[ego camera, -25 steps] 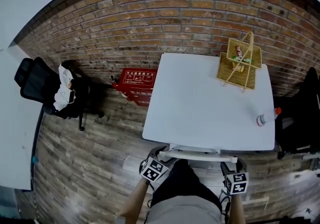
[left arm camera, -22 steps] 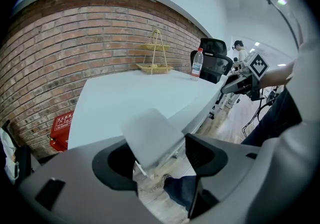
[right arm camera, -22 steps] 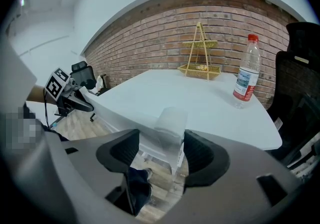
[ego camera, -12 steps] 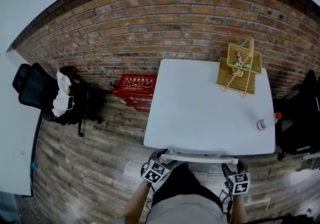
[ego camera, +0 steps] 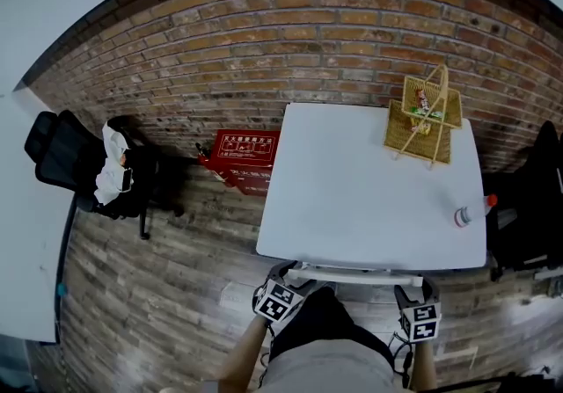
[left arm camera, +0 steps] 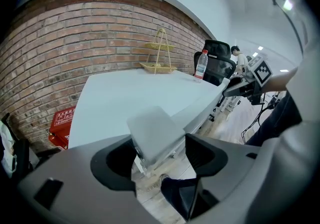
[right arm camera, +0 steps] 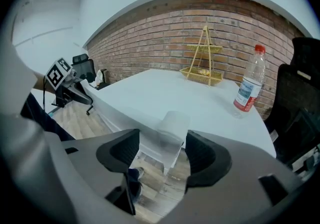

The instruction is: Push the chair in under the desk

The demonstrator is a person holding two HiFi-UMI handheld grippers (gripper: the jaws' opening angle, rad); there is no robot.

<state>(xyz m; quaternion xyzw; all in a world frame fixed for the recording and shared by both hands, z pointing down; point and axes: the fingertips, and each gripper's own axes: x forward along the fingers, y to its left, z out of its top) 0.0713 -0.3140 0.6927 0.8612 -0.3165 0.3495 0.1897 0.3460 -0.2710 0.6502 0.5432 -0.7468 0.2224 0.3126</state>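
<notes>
The white desk (ego camera: 369,180) stands against the brick wall. The chair's white back rail (ego camera: 352,275) lies just under the desk's near edge, and the rest of the chair is hidden. My left gripper (ego camera: 280,302) holds the rail's left end and my right gripper (ego camera: 420,319) its right end. In the left gripper view a pale chair part (left arm camera: 152,133) sits clamped between the jaws of the left gripper (left arm camera: 160,153). In the right gripper view the right gripper (right arm camera: 162,155) is likewise shut on a pale chair part (right arm camera: 170,135).
On the desk stand a wicker tiered basket (ego camera: 422,119) at the far right and a water bottle (ego camera: 466,214) by the right edge. A red box (ego camera: 242,154) sits on the floor at the wall. One black office chair (ego camera: 88,171) stands left, another (ego camera: 528,207) right.
Both grippers stay shut on the chair back at the desk's near edge. The view has drifted slightly, and the left gripper sits a little further right.
</notes>
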